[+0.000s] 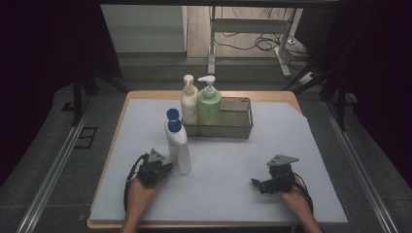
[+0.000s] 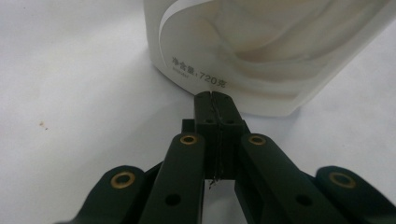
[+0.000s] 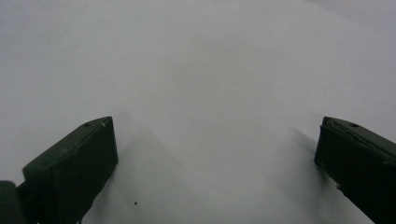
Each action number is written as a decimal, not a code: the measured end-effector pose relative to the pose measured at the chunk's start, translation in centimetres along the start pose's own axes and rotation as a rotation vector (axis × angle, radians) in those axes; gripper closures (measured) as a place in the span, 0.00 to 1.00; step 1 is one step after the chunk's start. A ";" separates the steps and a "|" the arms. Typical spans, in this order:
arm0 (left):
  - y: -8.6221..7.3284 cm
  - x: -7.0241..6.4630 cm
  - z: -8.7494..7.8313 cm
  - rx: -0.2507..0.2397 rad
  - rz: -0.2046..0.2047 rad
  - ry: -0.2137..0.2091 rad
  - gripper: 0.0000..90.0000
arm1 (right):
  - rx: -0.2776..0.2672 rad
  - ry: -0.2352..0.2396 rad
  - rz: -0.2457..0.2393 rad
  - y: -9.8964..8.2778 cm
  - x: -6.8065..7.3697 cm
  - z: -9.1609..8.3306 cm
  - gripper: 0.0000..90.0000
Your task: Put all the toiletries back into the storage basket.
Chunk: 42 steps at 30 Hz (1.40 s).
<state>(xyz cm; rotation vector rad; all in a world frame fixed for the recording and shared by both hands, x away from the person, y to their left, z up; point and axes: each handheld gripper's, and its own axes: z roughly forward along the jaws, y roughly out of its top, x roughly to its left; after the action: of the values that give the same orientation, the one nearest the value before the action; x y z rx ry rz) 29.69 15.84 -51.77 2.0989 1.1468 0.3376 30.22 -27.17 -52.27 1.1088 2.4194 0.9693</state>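
Note:
A tall white bottle [image 1: 178, 144] with a blue cap stands upright on the white sheet, just left of the middle. My left gripper [image 1: 166, 167] sits right beside its base on the left, jaws shut together with nothing between them. In the left gripper view the closed tips [image 2: 214, 100] point at the foot of the white bottle [image 2: 261, 51], very near it; I cannot tell whether they touch. My right gripper [image 1: 256, 184] rests on the sheet at the front right. Its two fingers [image 3: 74, 168] stand wide apart over bare sheet, so it is open.
A wire mesh basket [image 1: 238, 127] stands behind the bottle at the table's middle. A cream pump bottle [image 1: 189, 102] and a green pump bottle [image 1: 209, 104] stand in its left end. The white sheet [image 1: 291, 145] covers a wooden tabletop, with dark floor and metal rails on both sides.

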 end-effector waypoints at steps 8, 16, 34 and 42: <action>0.4 -1.2 0.5 0.004 0.039 -0.021 0.99 | 0.002 0.000 -0.001 0.0 0.0 0.0 0.00; 1.1 -2.5 1.3 0.010 0.082 -0.042 0.99 | 0.005 0.000 0.000 0.1 0.0 0.0 0.00; 0.7 -2.3 0.6 0.006 0.076 -0.023 0.77 | 0.007 -0.002 0.005 0.1 0.0 0.0 0.00; -0.1 -1.8 -0.7 0.002 0.054 0.018 0.54 | 0.021 0.001 -0.001 0.3 0.1 0.0 0.00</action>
<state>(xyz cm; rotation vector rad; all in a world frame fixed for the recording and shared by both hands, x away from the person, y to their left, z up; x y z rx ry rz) 28.23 14.71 -51.17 2.1356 1.1036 0.3816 30.35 -26.97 -52.02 1.1148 2.4359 0.9458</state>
